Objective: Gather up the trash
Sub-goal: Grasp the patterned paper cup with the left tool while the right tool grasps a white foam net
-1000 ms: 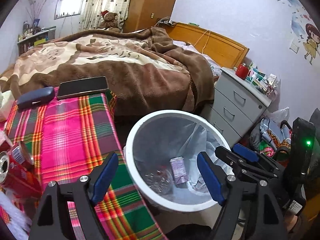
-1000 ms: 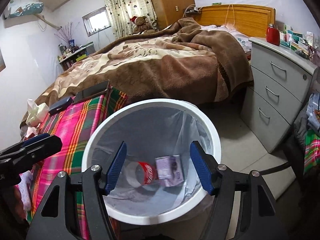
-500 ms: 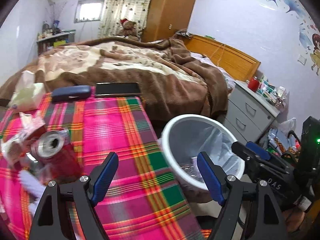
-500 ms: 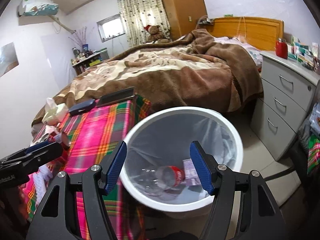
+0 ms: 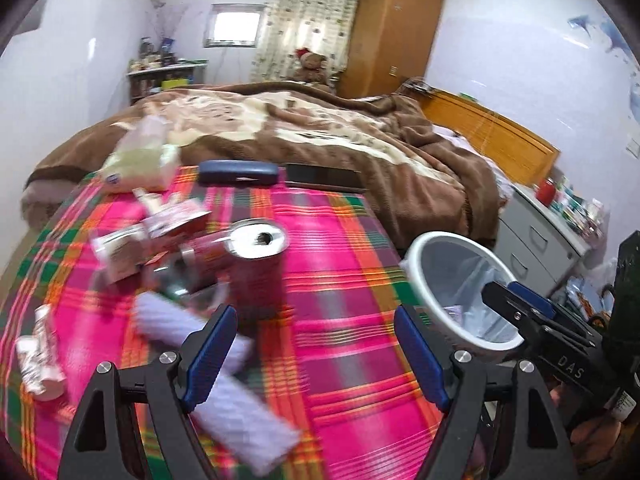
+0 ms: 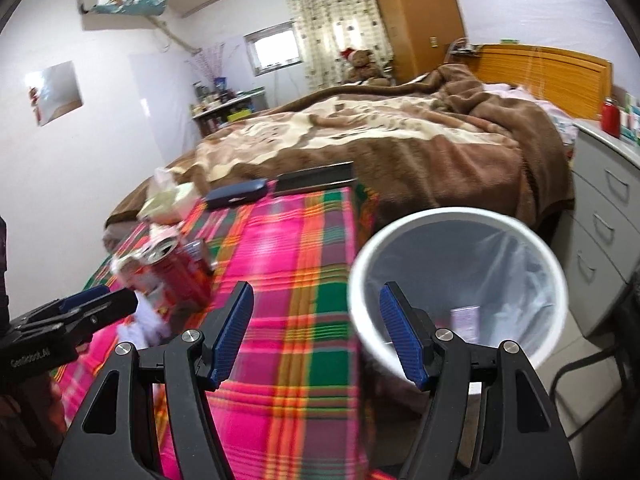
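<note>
Hovering over the plaid tablecloth (image 5: 332, 344), the left gripper (image 5: 316, 344) stands wide open, holding nothing; the right gripper (image 6: 316, 336) likewise. Just beyond lie a lilac packet (image 5: 224, 392) and red can (image 5: 256, 264) among cartons (image 5: 120, 252); right, the white bin (image 5: 420, 264); farthest, the bed (image 5: 320, 136).
</note>
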A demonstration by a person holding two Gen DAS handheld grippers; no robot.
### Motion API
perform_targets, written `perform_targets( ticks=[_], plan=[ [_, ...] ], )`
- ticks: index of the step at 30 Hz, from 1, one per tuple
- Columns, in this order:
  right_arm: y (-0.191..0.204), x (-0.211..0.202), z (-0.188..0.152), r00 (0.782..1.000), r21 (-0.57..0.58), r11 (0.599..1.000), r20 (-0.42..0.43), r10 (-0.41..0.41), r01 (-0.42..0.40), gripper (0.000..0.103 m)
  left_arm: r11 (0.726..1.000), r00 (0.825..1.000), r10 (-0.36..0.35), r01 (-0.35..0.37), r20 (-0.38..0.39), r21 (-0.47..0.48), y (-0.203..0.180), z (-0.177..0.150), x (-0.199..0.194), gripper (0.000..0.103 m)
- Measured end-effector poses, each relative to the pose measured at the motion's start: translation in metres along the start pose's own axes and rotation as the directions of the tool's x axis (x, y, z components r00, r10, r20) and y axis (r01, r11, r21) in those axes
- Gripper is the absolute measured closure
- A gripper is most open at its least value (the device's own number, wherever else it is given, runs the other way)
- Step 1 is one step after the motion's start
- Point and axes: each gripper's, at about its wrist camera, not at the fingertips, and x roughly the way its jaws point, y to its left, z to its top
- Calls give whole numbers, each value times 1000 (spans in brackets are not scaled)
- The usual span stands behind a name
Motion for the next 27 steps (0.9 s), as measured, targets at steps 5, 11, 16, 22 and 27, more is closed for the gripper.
perform_targets(
  ticks=[5,11,16,22,27],
  plan=[
    [27,11,-13,997,-39,997,-45,62,-64,36,995,997,73,-71,24,-65,43,-7,-19,23],
    [57,22,-28,987,-77,989,-105,119,-127,36,974,984,179,-174,19,-143,99,-23,-36,23],
    [80,27,-37,977,-116,977,-139,161,-177,36,948,968,252,-247,-2,-199,141,-38,-45,23],
    [104,33,-50,959,-149,959,-184,213,-242,36,916,947,319,-316,-28,-249,178,-53,-54,22],
    [122,42,-60,947,-178,946,-228,226,-269,36,893,939,337,-341,-66,-294,204,-61,-50,22]
  ],
)
